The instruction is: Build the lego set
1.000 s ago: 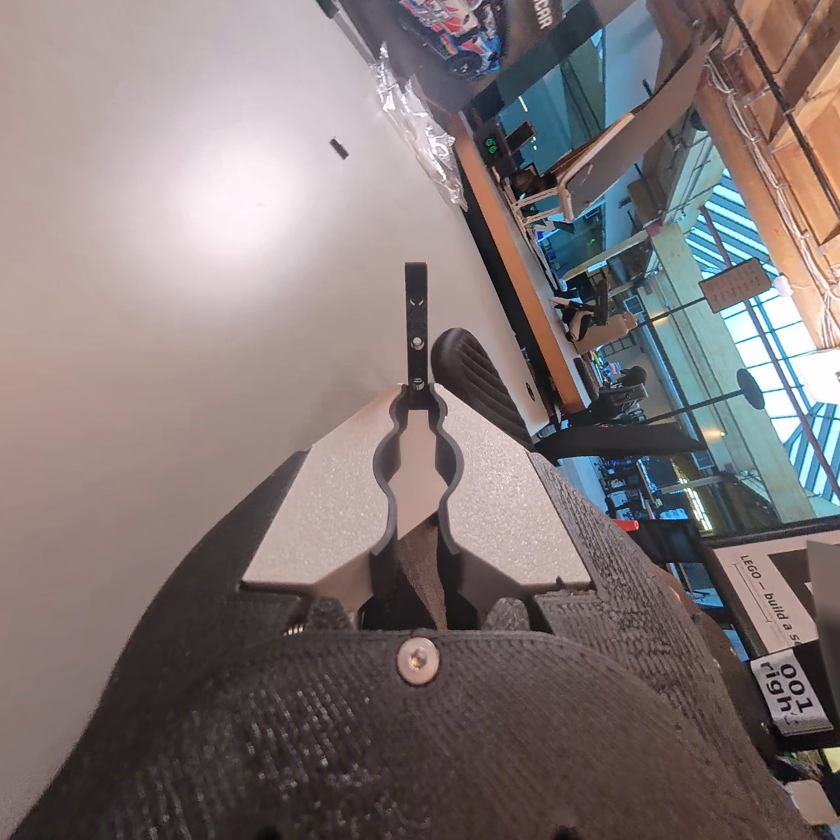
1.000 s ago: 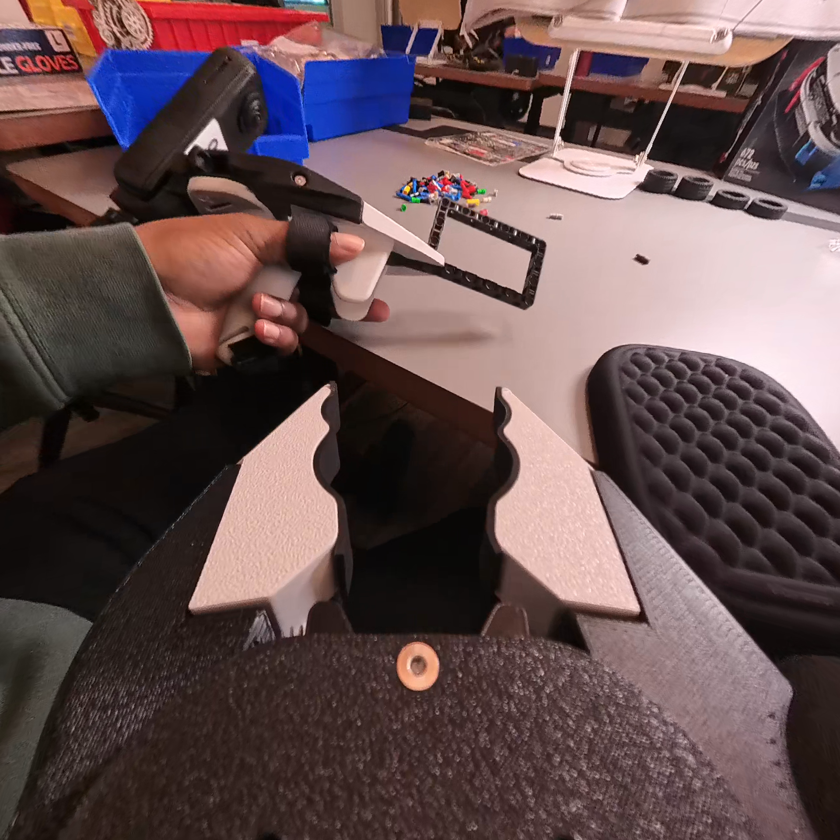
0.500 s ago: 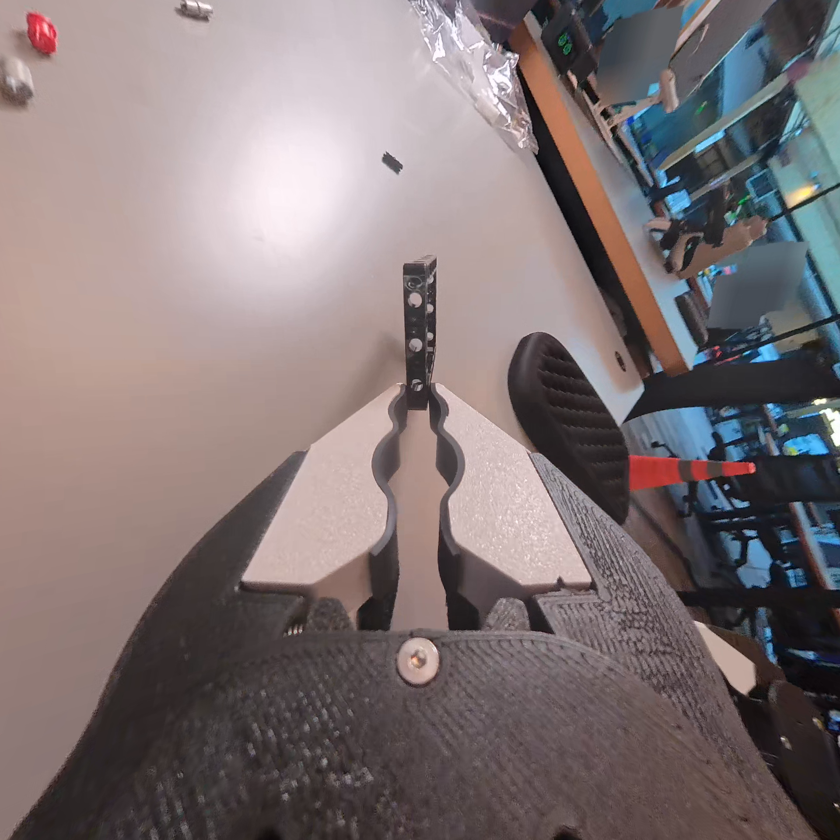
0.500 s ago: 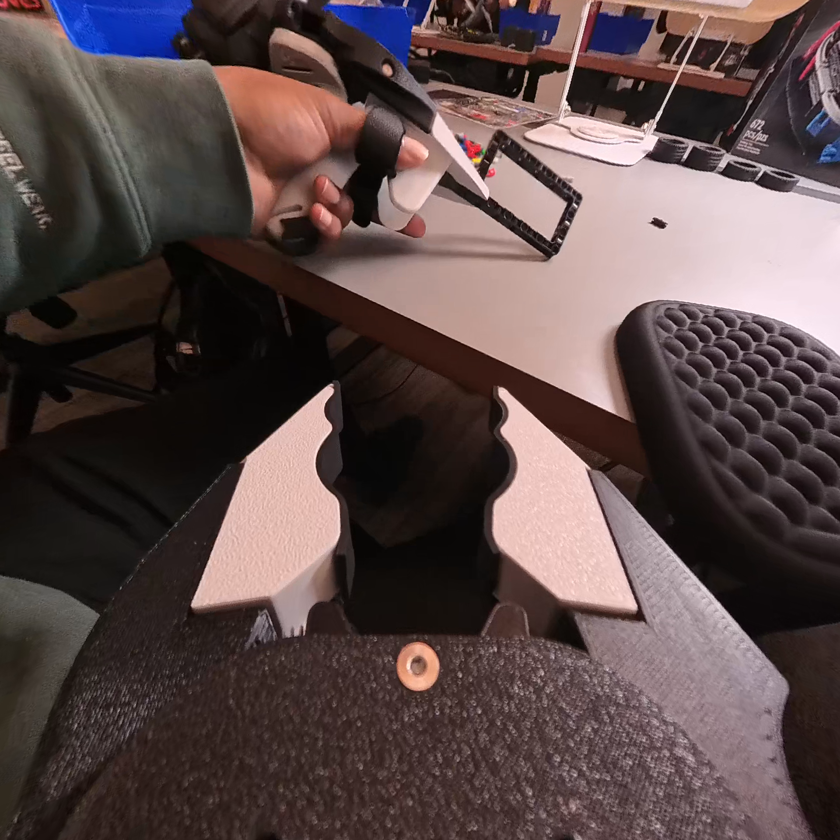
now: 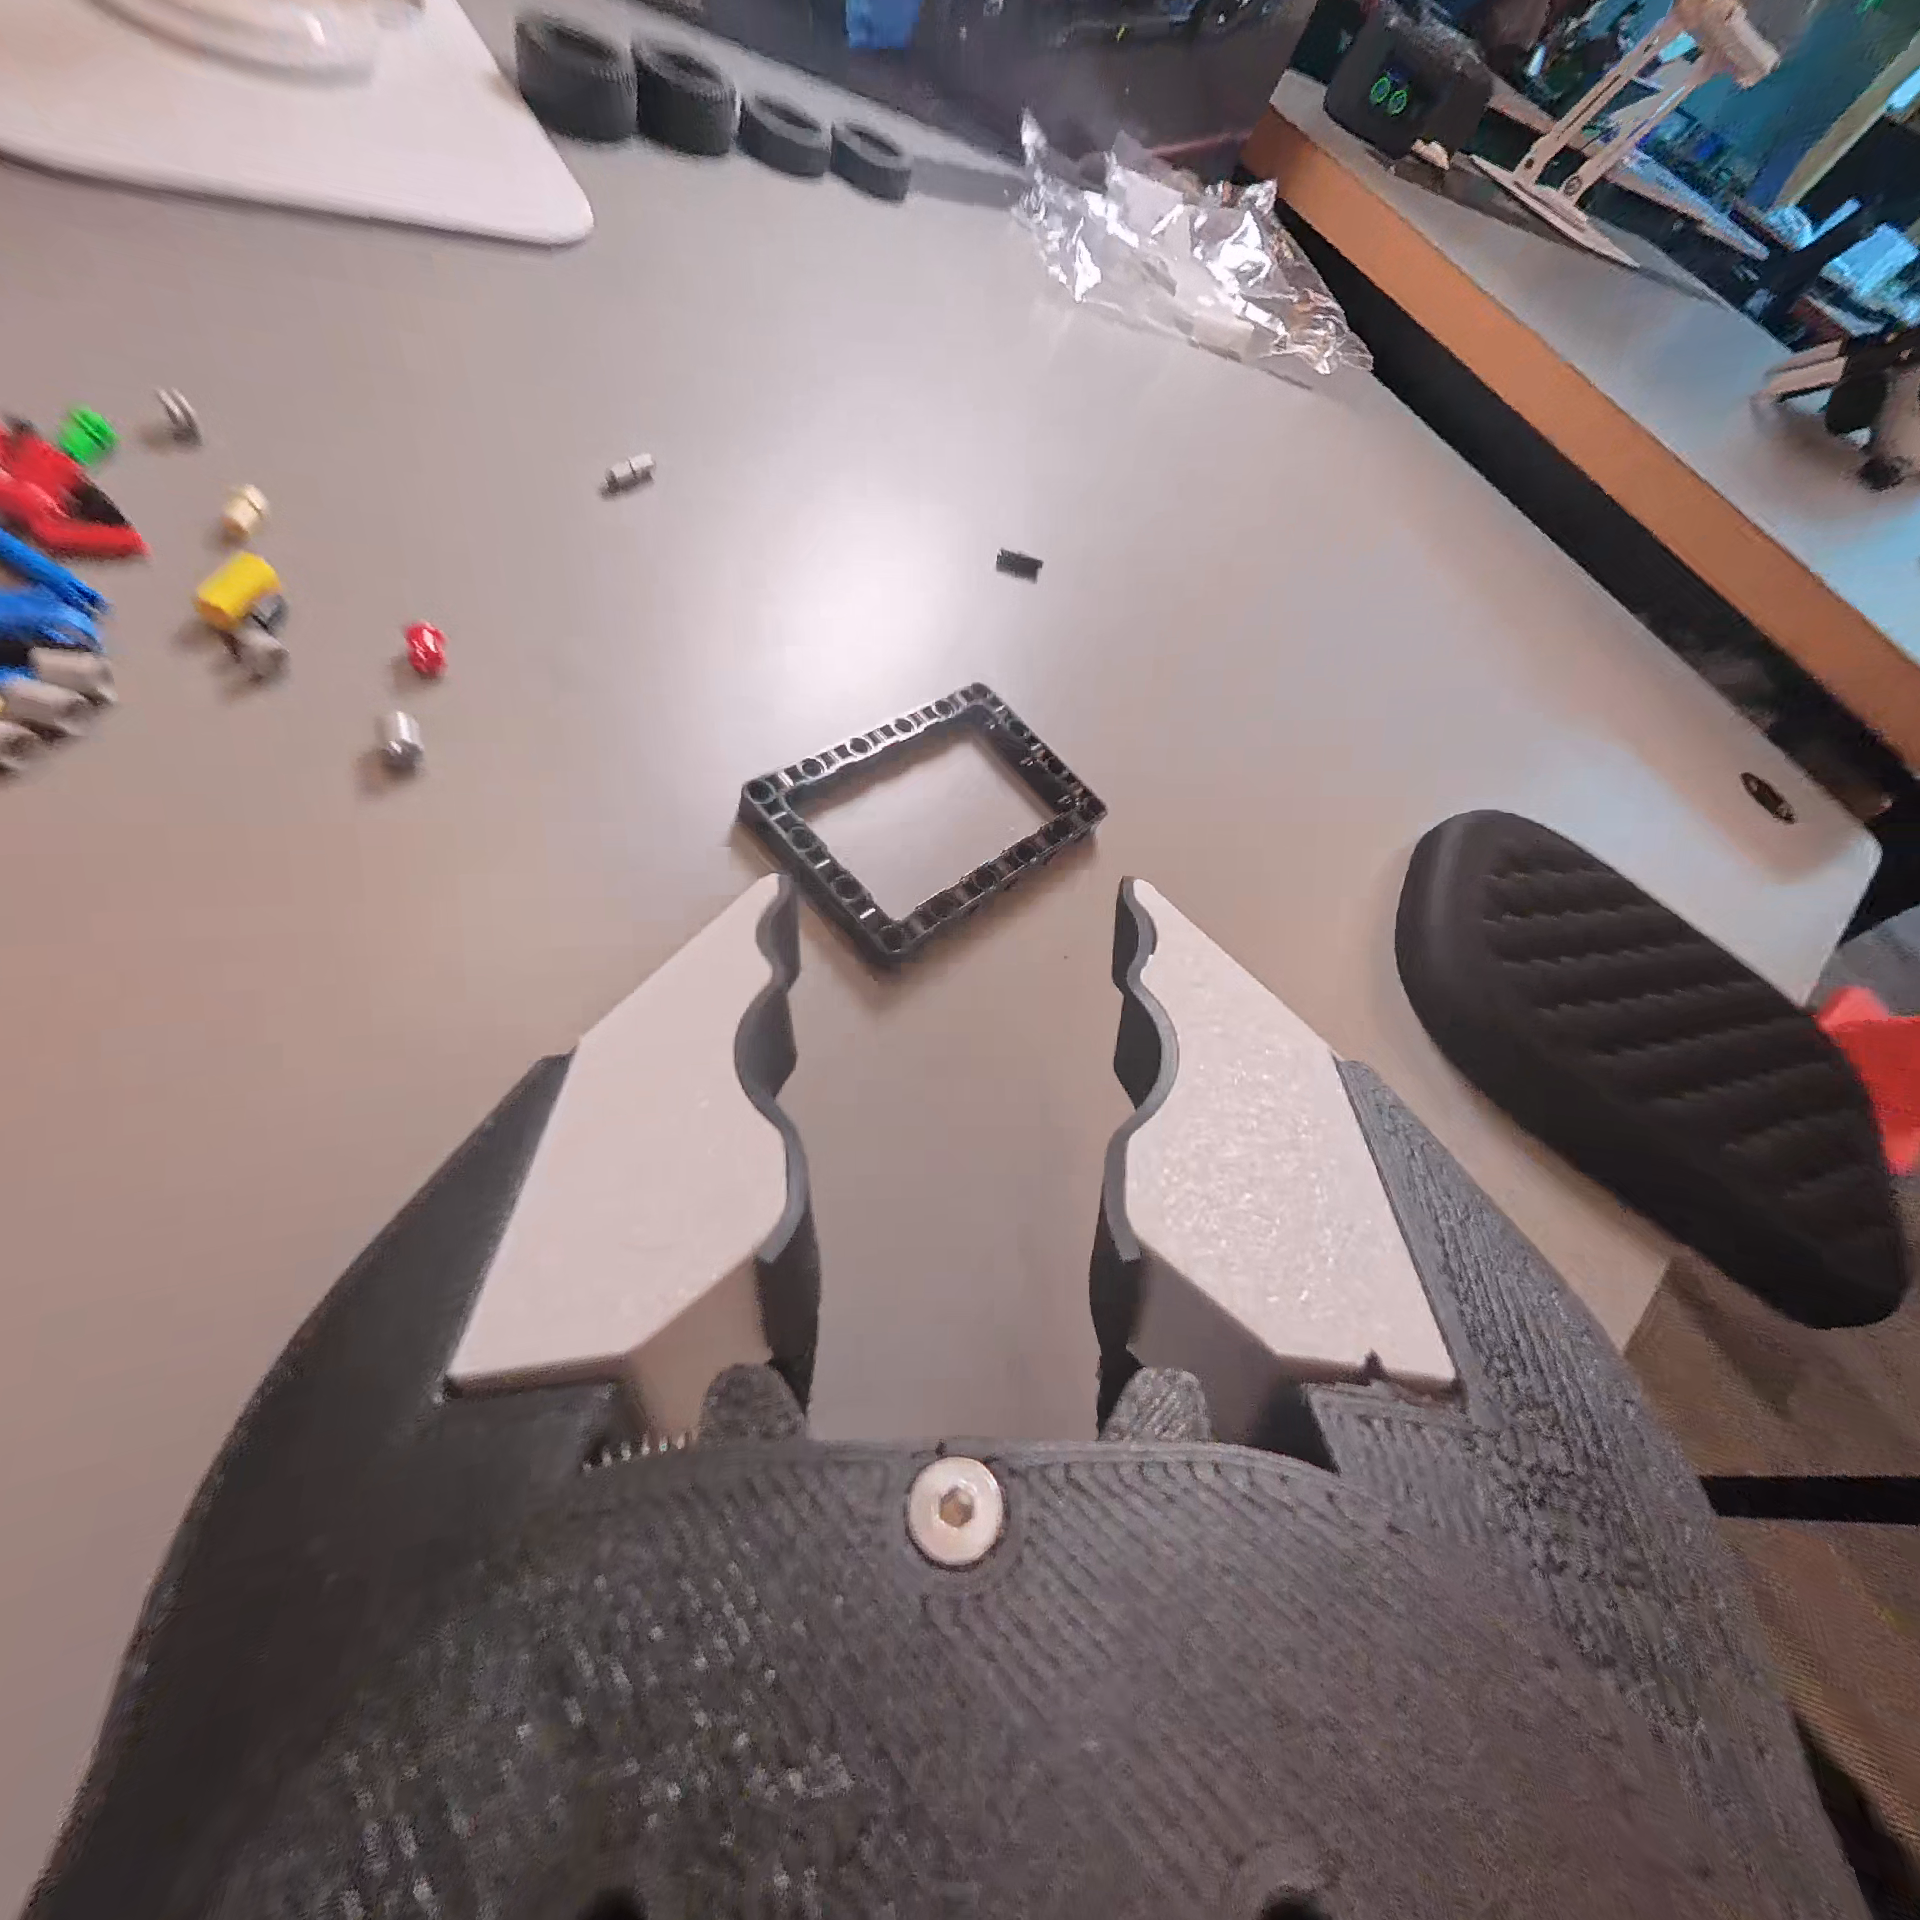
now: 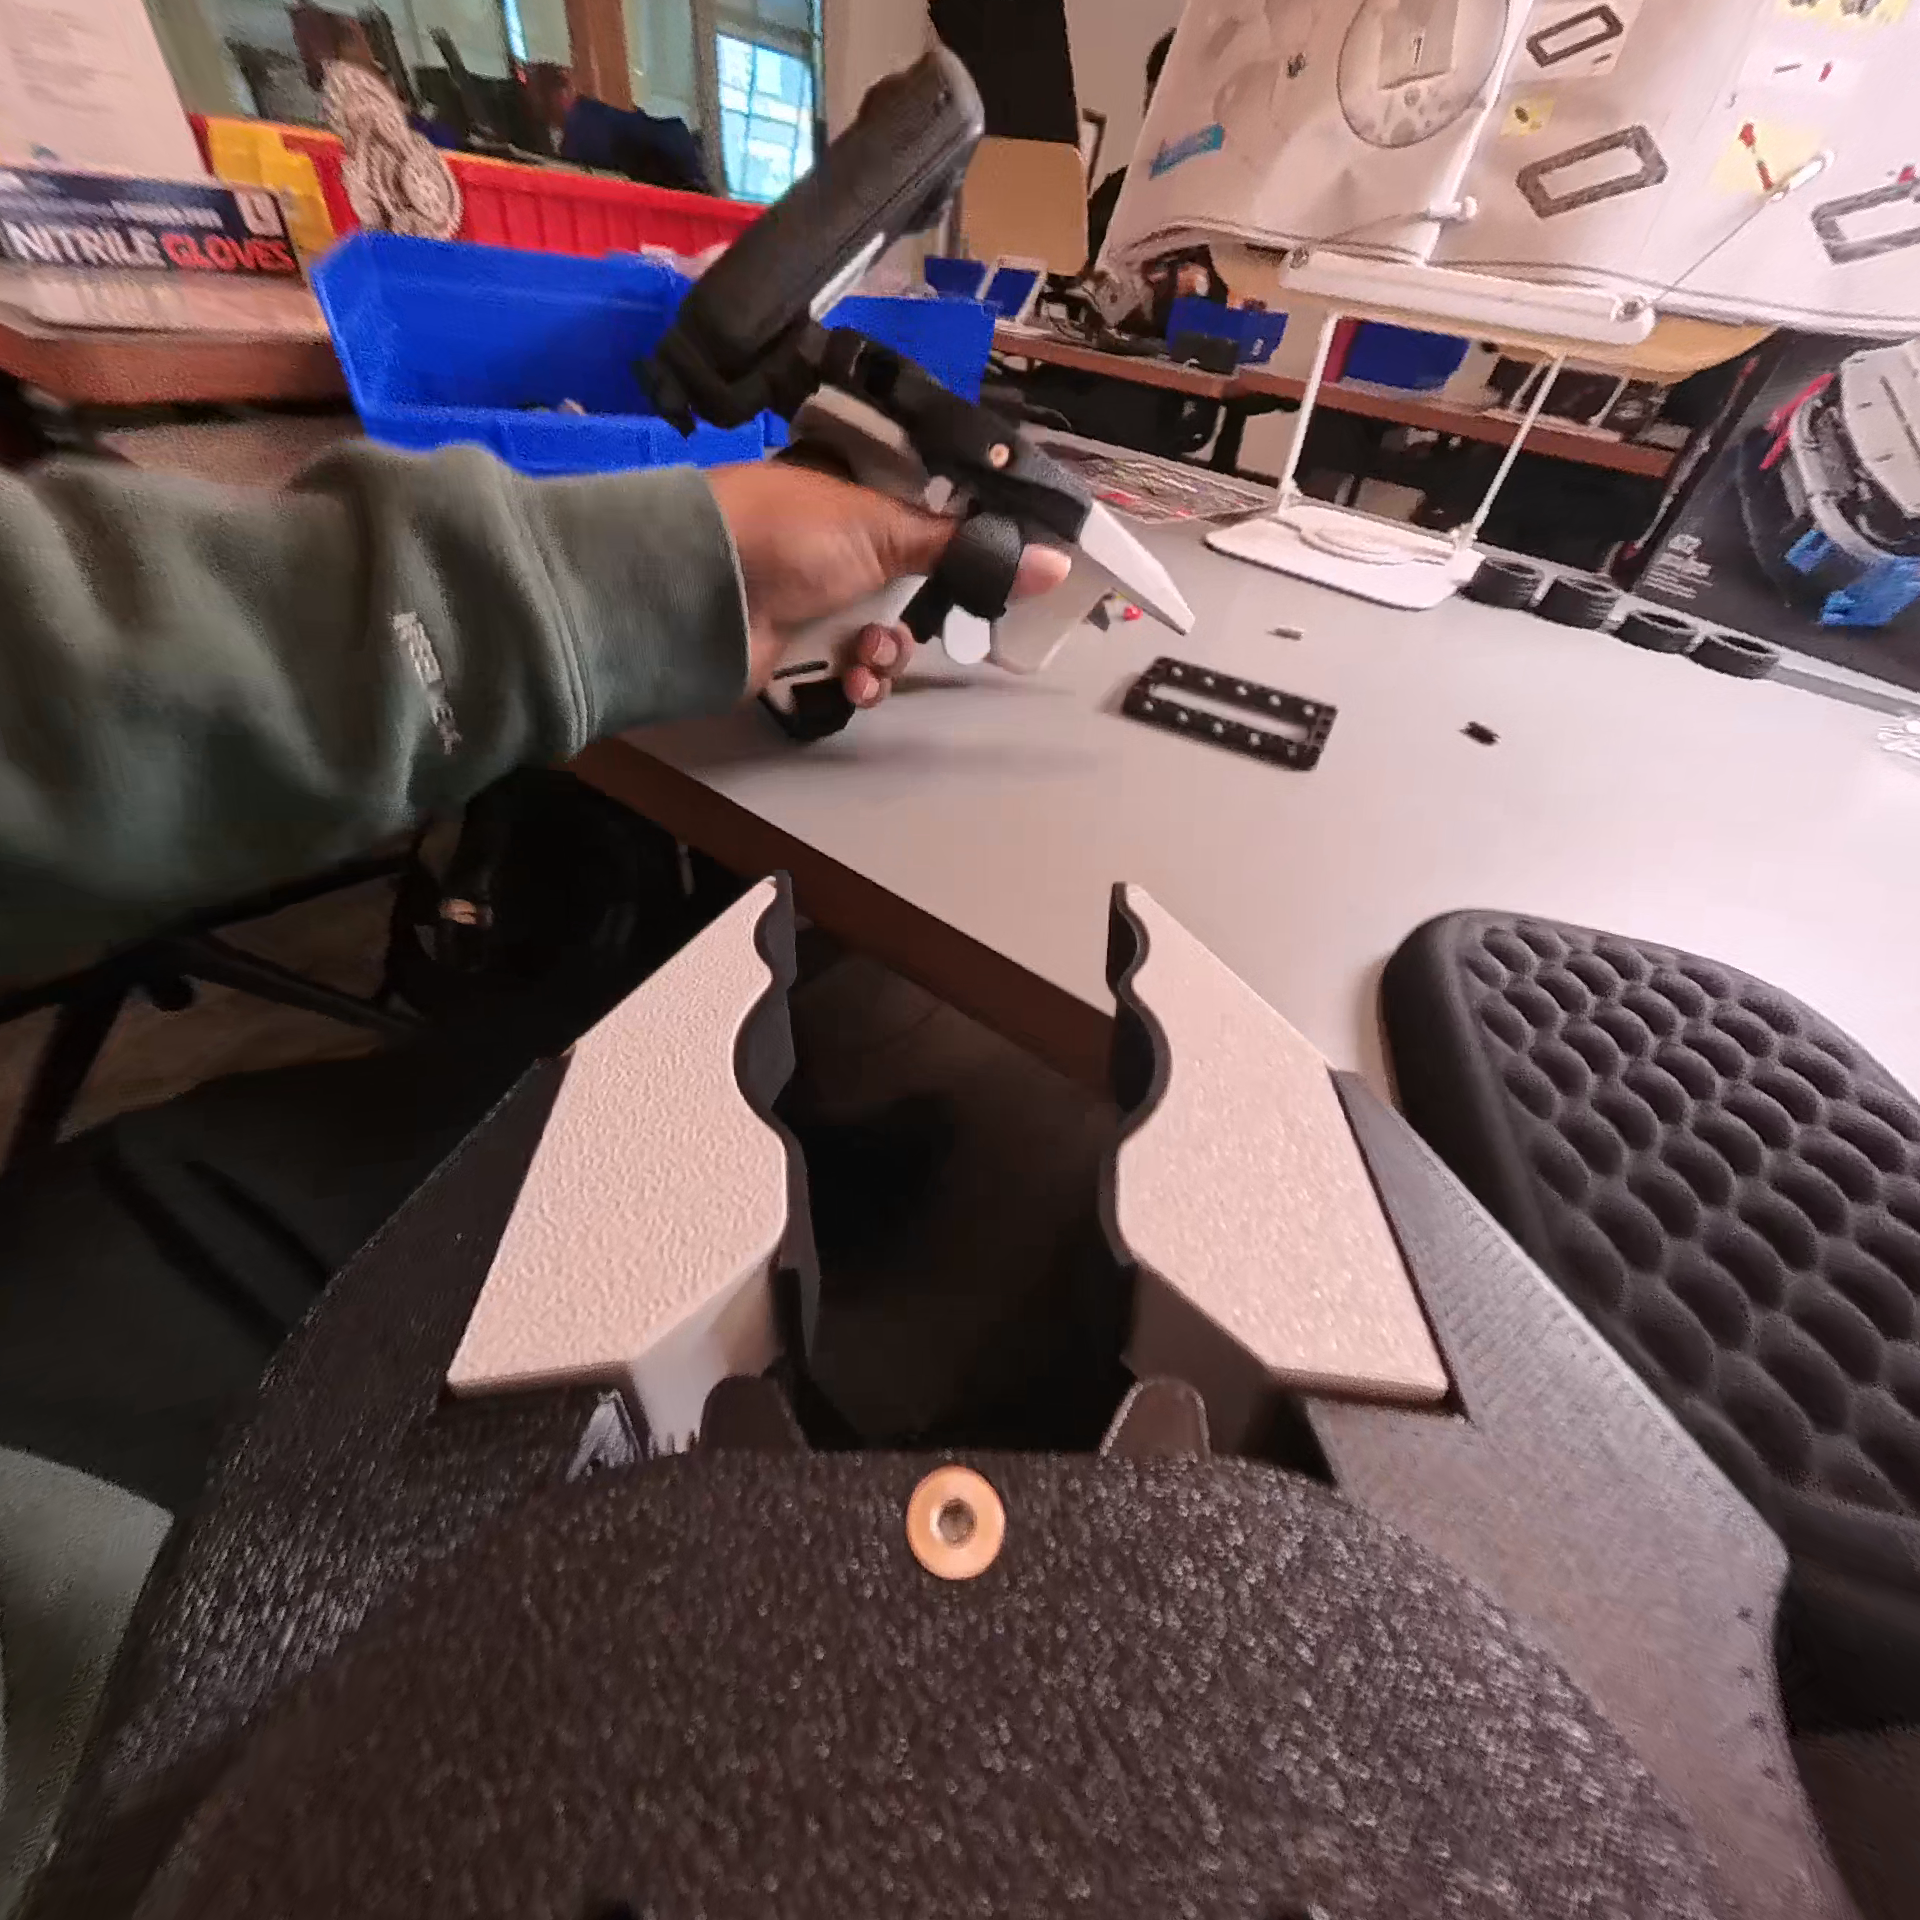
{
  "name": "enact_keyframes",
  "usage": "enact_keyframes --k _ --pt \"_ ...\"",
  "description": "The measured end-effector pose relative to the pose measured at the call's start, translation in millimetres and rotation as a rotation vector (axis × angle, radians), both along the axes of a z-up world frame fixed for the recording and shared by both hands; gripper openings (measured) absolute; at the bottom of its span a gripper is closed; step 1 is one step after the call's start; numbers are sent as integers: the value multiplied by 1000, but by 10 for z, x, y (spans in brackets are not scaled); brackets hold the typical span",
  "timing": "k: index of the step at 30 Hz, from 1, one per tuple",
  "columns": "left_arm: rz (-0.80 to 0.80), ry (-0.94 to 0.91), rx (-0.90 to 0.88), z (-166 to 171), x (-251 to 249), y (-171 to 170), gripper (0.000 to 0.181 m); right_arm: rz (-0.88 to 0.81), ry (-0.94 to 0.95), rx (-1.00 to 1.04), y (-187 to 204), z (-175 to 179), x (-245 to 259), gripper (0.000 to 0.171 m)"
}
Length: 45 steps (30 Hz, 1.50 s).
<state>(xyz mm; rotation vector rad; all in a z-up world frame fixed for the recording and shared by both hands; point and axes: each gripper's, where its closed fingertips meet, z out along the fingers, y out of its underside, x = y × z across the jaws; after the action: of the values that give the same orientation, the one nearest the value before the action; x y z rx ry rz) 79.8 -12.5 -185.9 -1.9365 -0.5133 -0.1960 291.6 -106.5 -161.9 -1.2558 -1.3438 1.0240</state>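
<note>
- Black frame (image 5: 923, 821) lies flat on table (image 5: 1195, 582), nothing gripping it; just ahead of left gripper (image 5: 951, 899), near the table's front edge.
- Left fingers spread wide, empty, hovering above the table.
- Right gripper (image 6: 943, 902) off the table edge, beside a chair arm pad (image 6: 1683, 1164); fingers spread, empty.
- Loose pins & small coloured parts (image 5: 239, 592) sit well left of frame; one black pin (image 5: 1018, 562) beyond it.
- Step, prob.: frame set down, early in build. Next needs a pin picked w/ a fine pinch & lined up w/ a frame hole.
</note>
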Motion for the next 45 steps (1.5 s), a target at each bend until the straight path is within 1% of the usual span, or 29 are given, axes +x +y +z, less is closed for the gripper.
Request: enact_keyframes --k 1,5,11,15,17,20,23,26,28,30,32,34,37,39,42,45 --pt "1 46 14 42 -2 -46 59 9 1 -8 13 34 -34 59" --pt "13 164 76 171 63 -337 64 11 -30 -7 170 101 -205 60" --pt "74 313 162 375 40 -940 68 6 -15 -63 450 209 -400 60" --pt "107 336 194 417 -28 -1224 69 12 2 -126 592 287 -521 60" --pt "119 330 205 399 -62 -1286 69 18 12 -111 672 381 -575 59" --pt "91 341 200 393 -32 -1274 69 9 1 -49 857 472 -699 59" --pt "71 364 154 376 -80 -1226 68 13 -40 -44 1023 450 -916 58" --pt "50 331 181 456 -147 -1156 67 26 -85 -26 1102 390 -1138 60" --pt "48 331 170 510 -232 -1156 67 19 -108 -22 1137 390 -1180 62" --pt "47 346 168 611 -289 -1214 66 -8 -95 -13 1191 472 -1097 62" --pt "54 373 188 723 -330 -1321 60 -45 -65 1 1276 570 -916 59" --pt "43 380 195 751 -351 -1434 57 -86 -52 2 1409 615 -694 56" --pt "24 338 192 686 -358 -1575 56 -139 -52 -43 1613 622 -372 54" --pt "13 300 194 624 -314 -1655 56 -159 -37 -89 1673 635 -191 53" --pt "10 271 198 536 -193 -1771 55 -175 -25 -122 1660 618 18 53" --pt "5 262 201 471 -33 -1864 54 -181 -38 -100 1569 552 153 52"
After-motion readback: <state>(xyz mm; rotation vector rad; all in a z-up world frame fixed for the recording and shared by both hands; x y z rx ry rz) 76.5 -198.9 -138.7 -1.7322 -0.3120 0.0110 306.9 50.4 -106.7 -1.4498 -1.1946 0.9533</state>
